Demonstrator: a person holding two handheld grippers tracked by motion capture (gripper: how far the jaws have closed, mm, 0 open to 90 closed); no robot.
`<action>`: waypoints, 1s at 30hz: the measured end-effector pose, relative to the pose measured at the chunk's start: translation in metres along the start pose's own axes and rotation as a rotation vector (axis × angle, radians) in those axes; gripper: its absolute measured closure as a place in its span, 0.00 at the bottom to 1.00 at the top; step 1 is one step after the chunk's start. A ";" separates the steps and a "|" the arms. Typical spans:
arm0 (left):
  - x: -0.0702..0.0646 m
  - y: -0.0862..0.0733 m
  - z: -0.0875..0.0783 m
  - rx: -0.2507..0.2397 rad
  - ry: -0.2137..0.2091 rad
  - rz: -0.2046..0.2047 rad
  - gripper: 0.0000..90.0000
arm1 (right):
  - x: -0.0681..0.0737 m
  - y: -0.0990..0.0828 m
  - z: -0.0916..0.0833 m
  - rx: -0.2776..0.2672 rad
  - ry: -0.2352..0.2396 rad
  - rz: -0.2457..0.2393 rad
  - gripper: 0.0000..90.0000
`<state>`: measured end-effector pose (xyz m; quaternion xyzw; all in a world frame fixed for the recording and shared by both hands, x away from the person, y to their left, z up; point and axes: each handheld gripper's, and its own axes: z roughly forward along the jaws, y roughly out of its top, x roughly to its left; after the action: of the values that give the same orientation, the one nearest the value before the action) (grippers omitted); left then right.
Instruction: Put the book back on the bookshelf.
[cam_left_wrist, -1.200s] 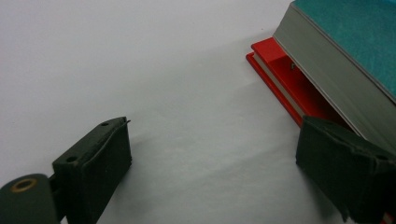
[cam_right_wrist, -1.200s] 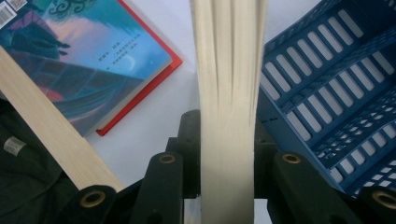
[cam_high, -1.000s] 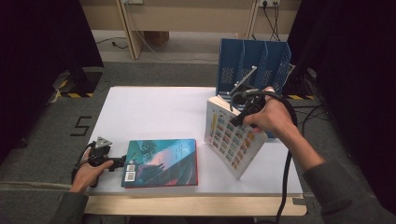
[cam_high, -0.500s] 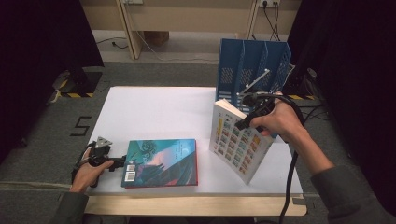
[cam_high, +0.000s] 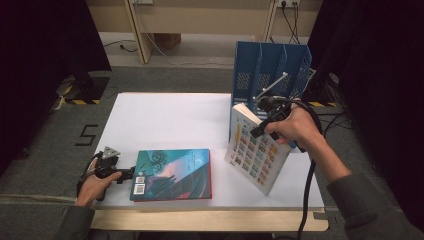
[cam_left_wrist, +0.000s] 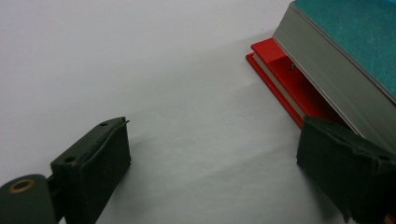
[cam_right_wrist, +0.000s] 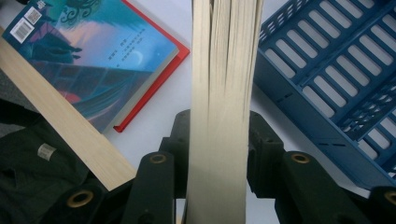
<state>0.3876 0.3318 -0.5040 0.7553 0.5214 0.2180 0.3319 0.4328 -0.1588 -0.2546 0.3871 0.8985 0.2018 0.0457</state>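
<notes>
A: What does the right gripper (cam_high: 263, 116) hold?
B: A thick paperback with a tile-patterned cover (cam_high: 256, 149), tilted on the white surface (cam_high: 165, 120) before the blue slotted plastic file rack (cam_high: 272, 67); its jaws, just easing apart, still bracket cream pages.
A: The left gripper (cam_left_wrist: 212, 163)?
B: Wide open, empty, beside the flat teal glossy book (cam_high: 172, 173)

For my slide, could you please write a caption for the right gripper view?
Right gripper clamps the page edge of an upright book, between a blue file rack and a flat teal book.
</notes>
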 end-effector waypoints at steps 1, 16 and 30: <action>0.000 0.000 0.000 0.000 0.000 0.000 0.09 | 0.000 0.000 0.001 0.000 -0.002 0.015 0.75; 0.000 0.000 0.000 0.001 -0.003 0.001 0.09 | 0.002 -0.006 -0.003 -0.034 -0.047 -0.069 0.82; 0.000 0.000 0.000 -0.002 -0.005 0.002 0.09 | 0.002 0.006 -0.061 -0.235 -0.049 -0.023 0.82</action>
<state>0.3880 0.3321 -0.5044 0.7559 0.5198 0.2170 0.3337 0.4208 -0.1741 -0.1965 0.3737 0.8716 0.2957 0.1148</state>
